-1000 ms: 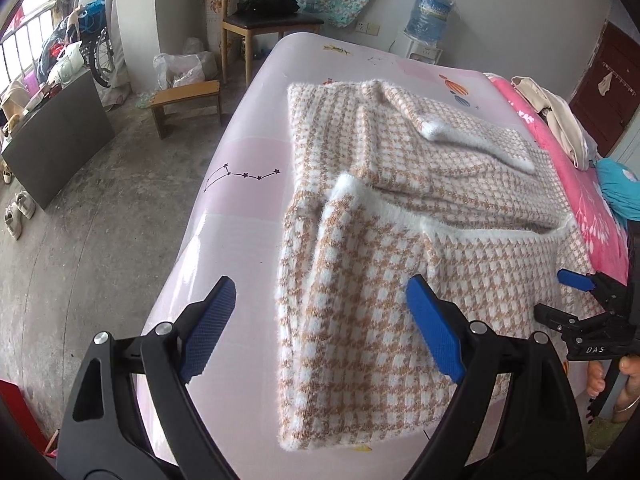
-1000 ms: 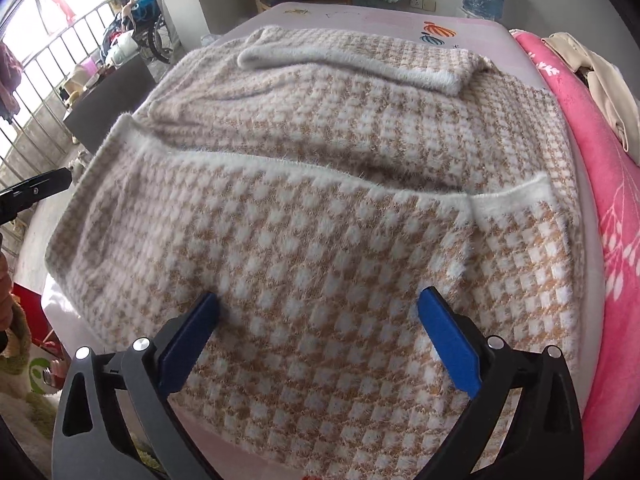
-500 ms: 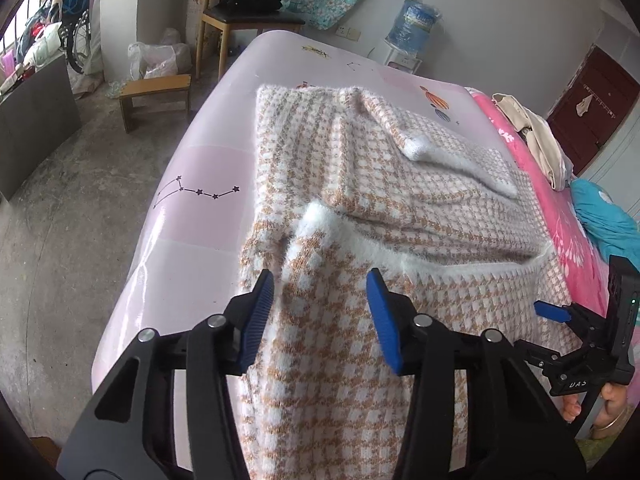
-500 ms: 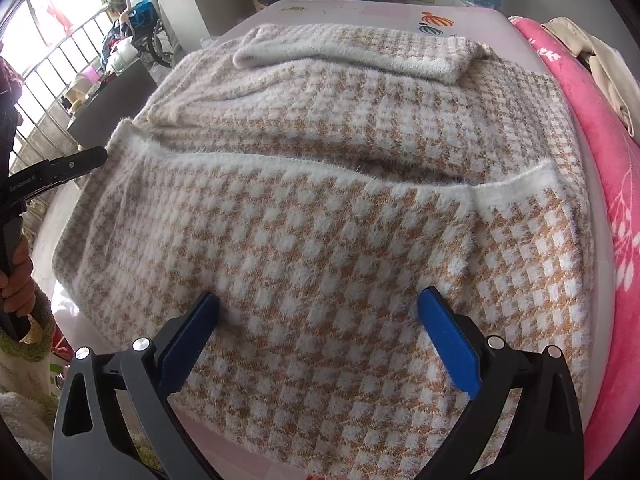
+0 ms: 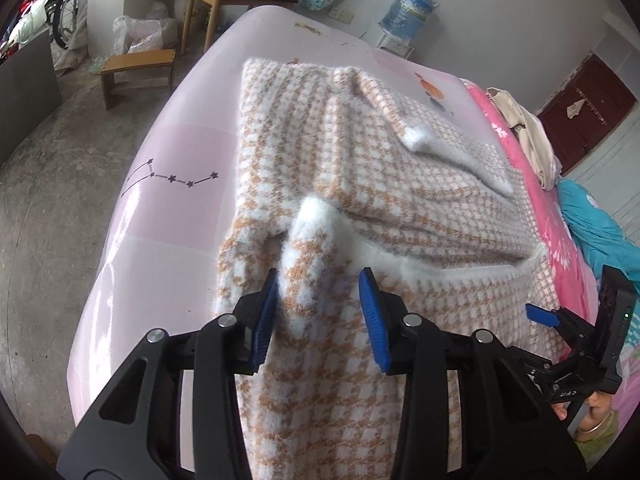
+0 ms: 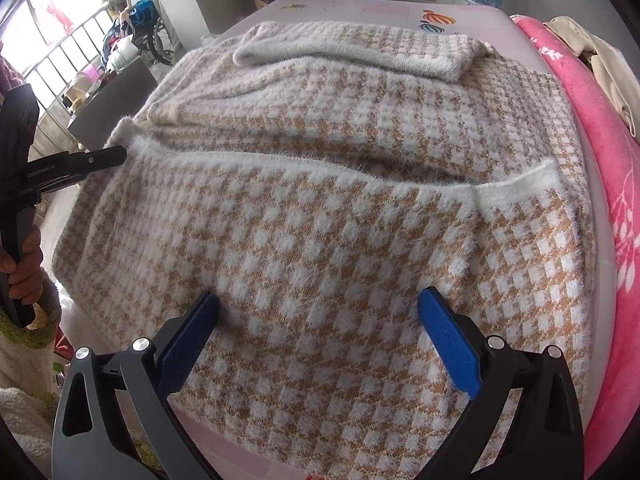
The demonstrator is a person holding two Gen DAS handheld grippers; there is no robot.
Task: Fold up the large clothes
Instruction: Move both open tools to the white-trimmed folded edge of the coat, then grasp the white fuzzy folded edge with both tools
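— What have you got from your left wrist?

— My left gripper (image 5: 318, 312) is closing on a raised ridge of the houndstooth sweater (image 5: 360, 184), at the corner where the white fuzzy hem (image 5: 316, 216) turns over. The fabric bunches between the blue pads (image 5: 370, 320), and the left-hand pad looks to be touching it already. The sweater lies on the pink bed sheet (image 5: 176, 152), sleeve folded across its far part. I'd say I pinch this corner because it is the handle for carrying the lower half over.

— And from the right wrist?

— My right gripper (image 6: 320, 320) hangs wide over the near part of the sweater (image 6: 320, 200), pads spread, nothing between them pinched. The hem band (image 6: 516, 184) ends ahead of it to the right; I judge that corner is its matching grip. The left gripper's tip (image 6: 108, 158) meets the opposite corner at the frame's left.
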